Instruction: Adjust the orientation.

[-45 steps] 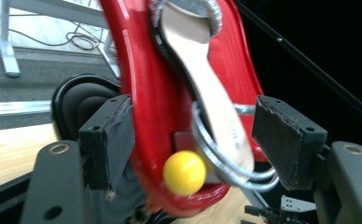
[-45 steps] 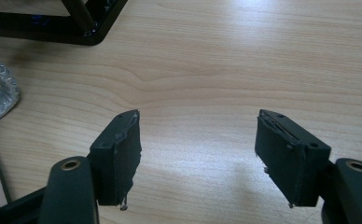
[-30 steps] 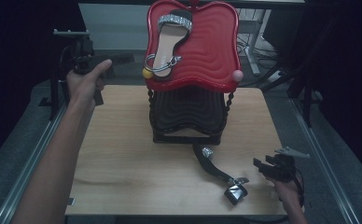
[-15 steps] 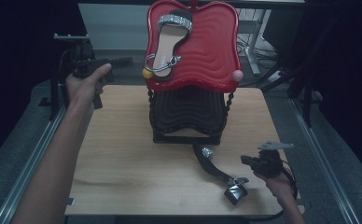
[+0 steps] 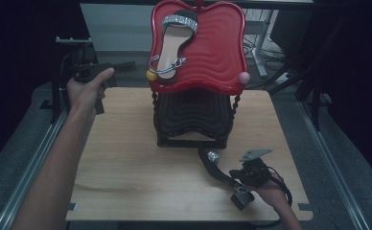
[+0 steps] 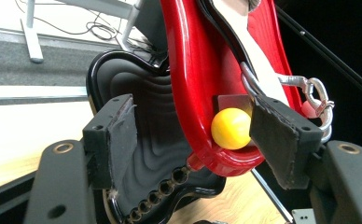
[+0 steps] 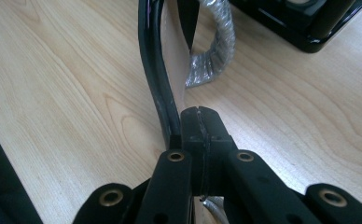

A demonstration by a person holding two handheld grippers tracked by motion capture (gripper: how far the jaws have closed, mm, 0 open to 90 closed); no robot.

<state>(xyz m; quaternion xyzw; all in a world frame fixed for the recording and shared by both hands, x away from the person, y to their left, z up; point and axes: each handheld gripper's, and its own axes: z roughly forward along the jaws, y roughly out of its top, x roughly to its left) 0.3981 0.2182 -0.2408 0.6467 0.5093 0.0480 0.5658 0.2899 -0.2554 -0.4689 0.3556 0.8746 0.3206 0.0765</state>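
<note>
A black sandal (image 5: 217, 167) with a silver toe strap lies on its side on the wooden table (image 5: 126, 163), in front of the rack. My right gripper (image 5: 233, 175) is shut, its tips right against the sandal's upright sole (image 7: 158, 84). In the right gripper view its pads (image 7: 201, 116) meet with nothing between them. A matching sandal (image 5: 172, 43) rests on the tilted red tray (image 5: 213, 48). My left gripper (image 5: 126, 65) hangs open to the left of the rack. In the left gripper view its wide-apart jaws (image 6: 198, 126) frame the tray's rim (image 6: 193, 70) and a yellow ball (image 6: 230, 128) from a distance.
A black tray (image 5: 193, 115) sits under the red one on a twisted-post stand. A pink ball (image 5: 243, 77) caps the right corner. Metal rails run along both table sides. Bare wood stretches left of the lying sandal.
My right gripper has moved left across the table to the lying sandal, and its jaws have shut on the way. The sandal and the left hand have stayed put.
</note>
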